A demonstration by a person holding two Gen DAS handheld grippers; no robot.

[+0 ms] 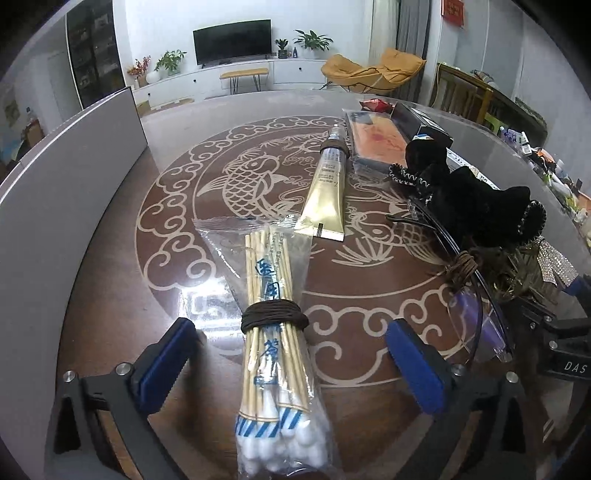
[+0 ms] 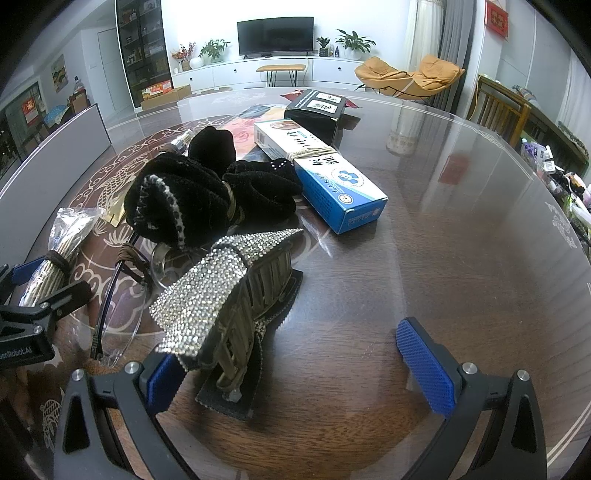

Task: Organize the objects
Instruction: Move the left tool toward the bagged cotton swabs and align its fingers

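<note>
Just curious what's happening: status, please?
Left tongs open, swab pack between them, ungripped. Right tongs open beside hair clip. Glasses lie close.

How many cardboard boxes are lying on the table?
2. The blue-and-white box lies right of the black hair accessory; the black box stands behind it, farther back. Others may be hidden behind the pile.

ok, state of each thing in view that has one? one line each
left tool: open, astride the swab pack, pads clear of it
right tool: open, hair clip between the pads
cotton swab pack: flat on table, bound with brown cord
gold tube: lying flat, capped
rhinestone hair clip: on table, closed
glasses: on table, folded
blue box: closed, banded
TV: off
</note>
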